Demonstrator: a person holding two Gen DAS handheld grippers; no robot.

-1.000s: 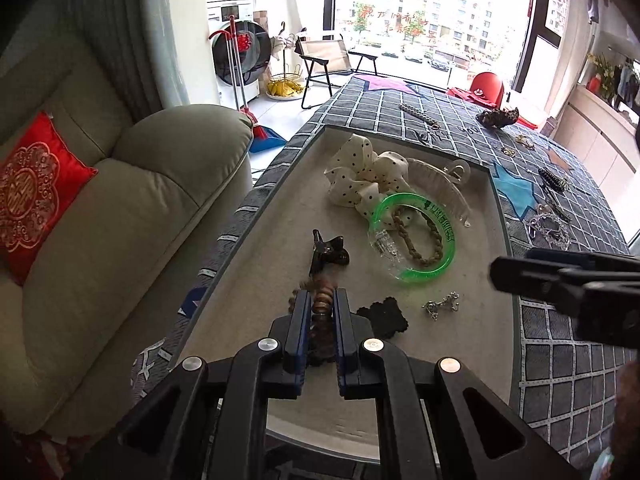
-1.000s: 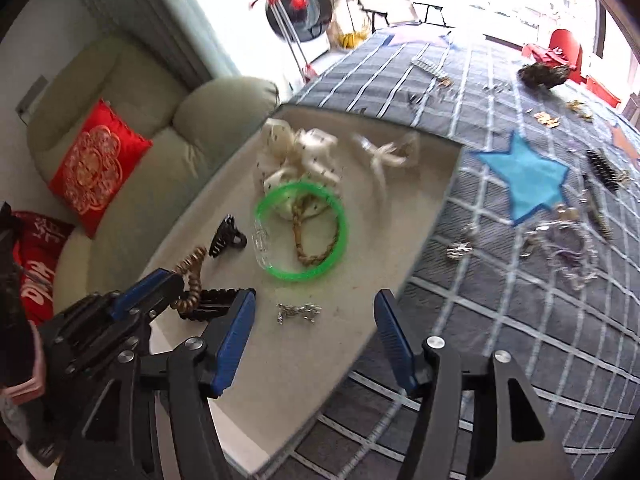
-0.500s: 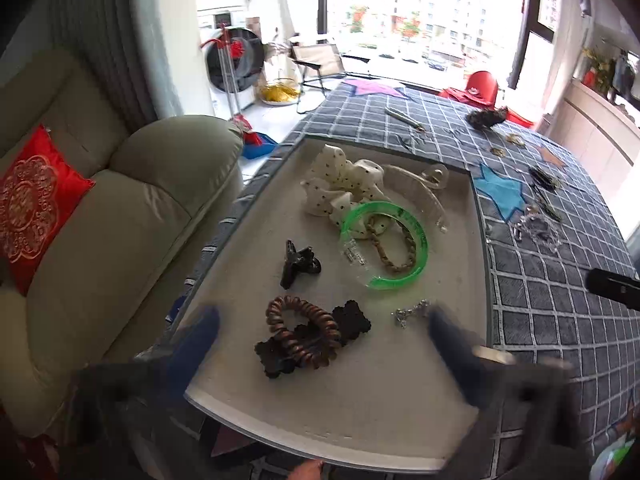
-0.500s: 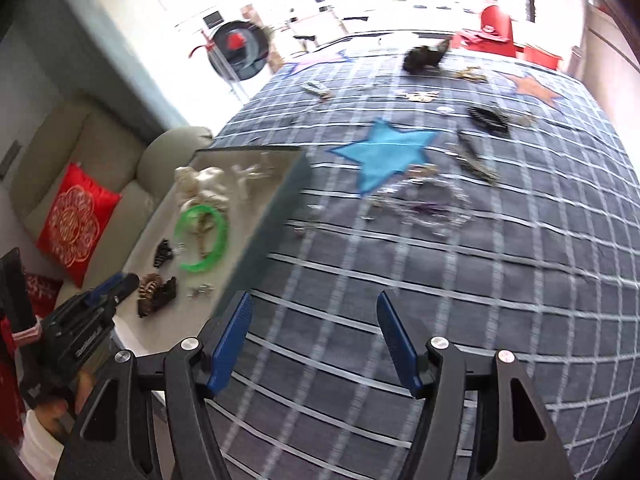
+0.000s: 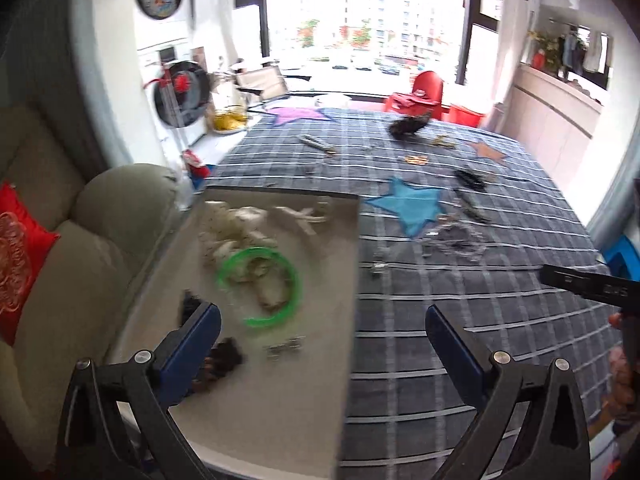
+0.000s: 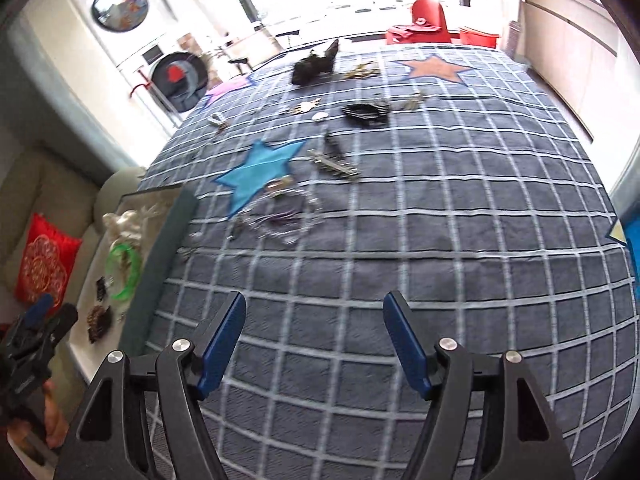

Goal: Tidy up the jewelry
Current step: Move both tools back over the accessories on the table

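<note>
On the left, a red cushion is leaning on the sofa. The tray is lying beside it, carrying a white bow, a green bangle, a small silver charm and a dark hair tie at its near end. The left gripper is hovering over the tray's right edge, jaws spread wide and empty. Further right, the right gripper is hanging over the checked cloth, jaws widening with nothing between them. Beyond it a beaded necklace, a metal clip and a black comb are lying near the blue star.
</note>
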